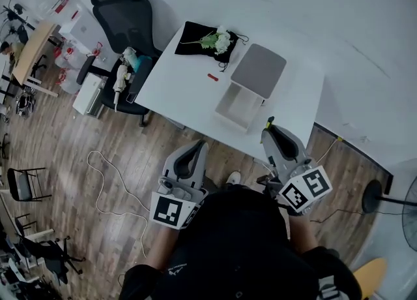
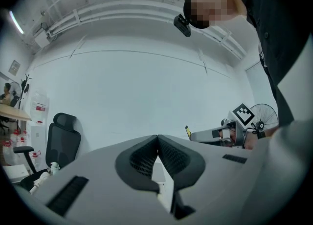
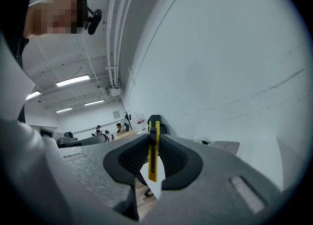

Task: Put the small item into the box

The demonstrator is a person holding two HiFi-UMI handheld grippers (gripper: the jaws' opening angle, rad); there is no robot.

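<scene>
While the right gripper pinches a slim yellow-and-black item near the open white box on the table and the left gripper is pressed together empty, that thin edgewise hold could let it pivot or slip before release.

This looks like a big office or work room. A white desk stands on a wood floor by a white wall. A black office chair is beside it. More desks stand farther off, under long ceiling lights.
</scene>
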